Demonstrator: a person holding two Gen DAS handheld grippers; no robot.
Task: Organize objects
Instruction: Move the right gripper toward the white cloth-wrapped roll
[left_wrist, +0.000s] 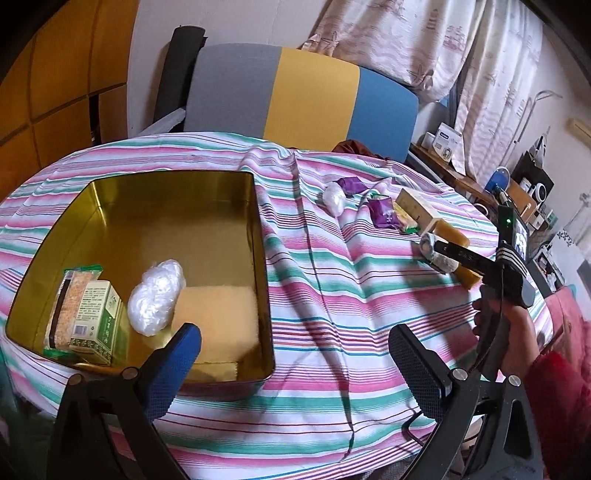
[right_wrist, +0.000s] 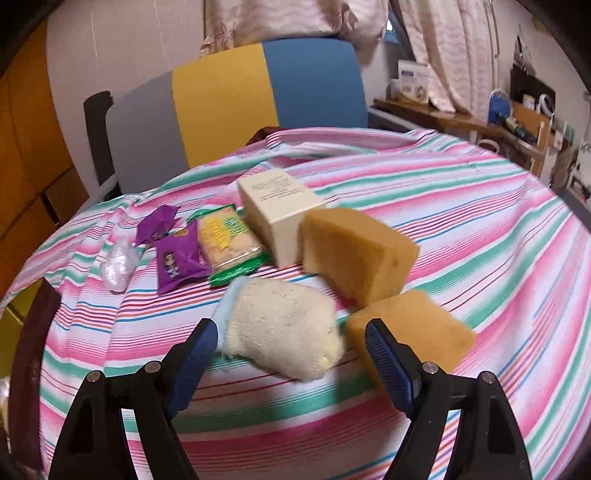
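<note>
We've got the right gripper (right_wrist: 291, 343) spread wide w/ the rolled sock (right_wrist: 284, 328) between its fingers, not yet pinched, so it's lined up for a grab. Behind it sit two sponges (right_wrist: 358, 254), then a cream box (right_wrist: 280, 206) & snack packs (right_wrist: 229, 240) toward the cloth's far edge. Left gripper (left_wrist: 295, 354) hangs released & empty by the tin's (left_wrist: 258, 221) near right corner, prob. waiting to receive; the tin holds a tea box (left_wrist: 98, 321).

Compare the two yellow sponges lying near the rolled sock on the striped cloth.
The farther sponge is tilted, its far end propped near the cream box; the nearer sponge lies flat on the cloth. The farther one looks thicker and paler, the nearer one more orange. Both are plain blocks beside the rolled sock, outside the tin.
</note>
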